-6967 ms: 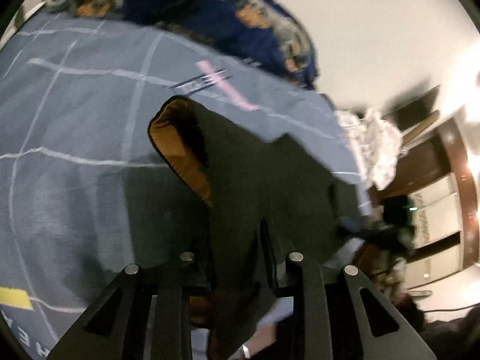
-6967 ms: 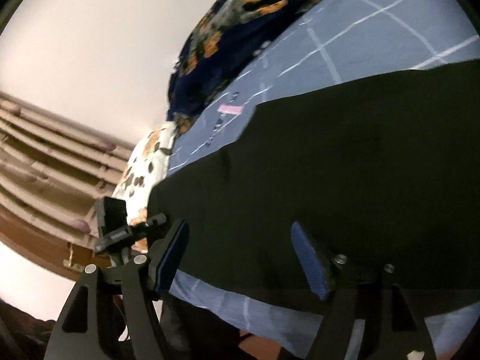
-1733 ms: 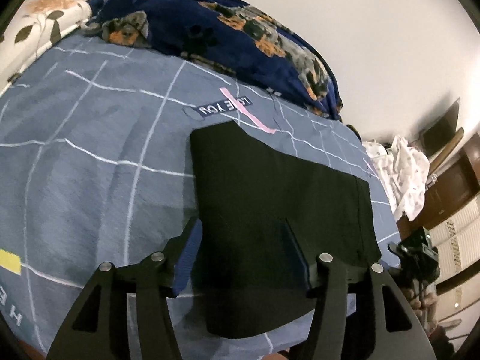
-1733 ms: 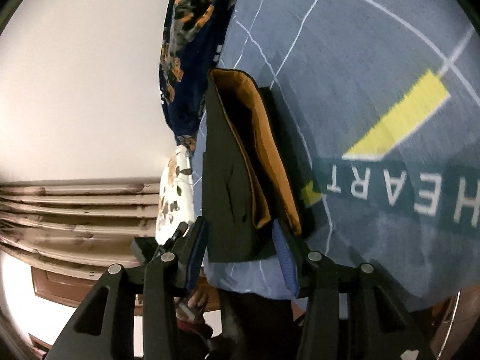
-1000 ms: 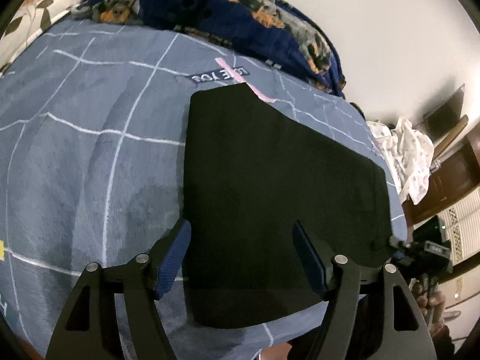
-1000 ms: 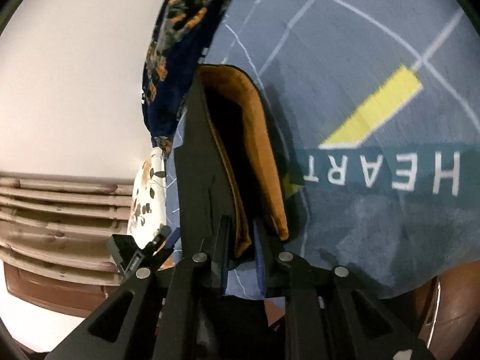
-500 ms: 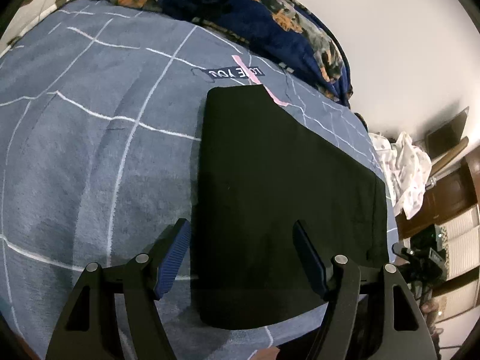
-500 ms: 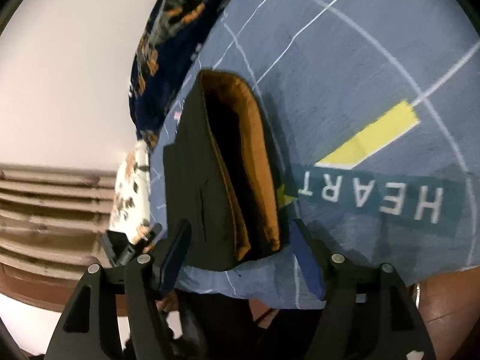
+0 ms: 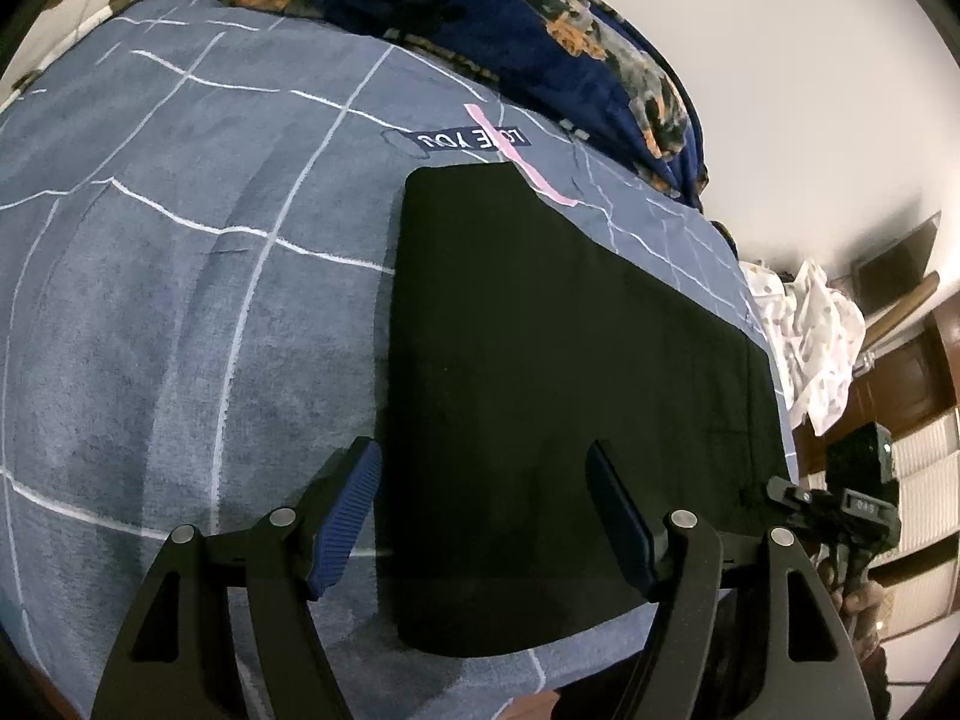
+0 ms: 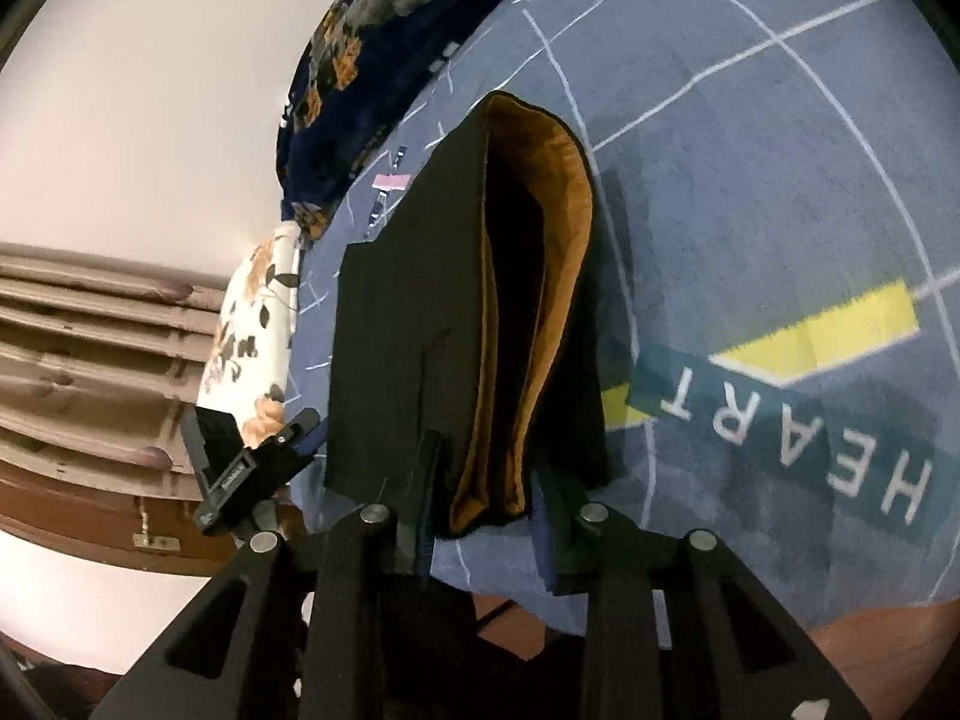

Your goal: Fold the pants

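The black pants [image 9: 558,372] lie folded flat on the blue bed cover [image 9: 180,300]. My left gripper [image 9: 483,516] is open, its blue pads straddling the near edge of the pants. In the right wrist view the pants [image 10: 420,324] show an orange lining [image 10: 540,300] at the open waist end. My right gripper [image 10: 483,510] is closed down around the near end of the waist, gripping the layered cloth.
A dark floral blanket [image 9: 510,18] lies along the far edge of the bed. A white floral pillow [image 10: 252,324] is at the bed's end. White clothes [image 9: 810,330] and wooden furniture [image 9: 900,372] stand beyond the bed's right side.
My right gripper was open half a second ago and has now closed on the waist end of the pants. My left gripper stays open and has barely moved.
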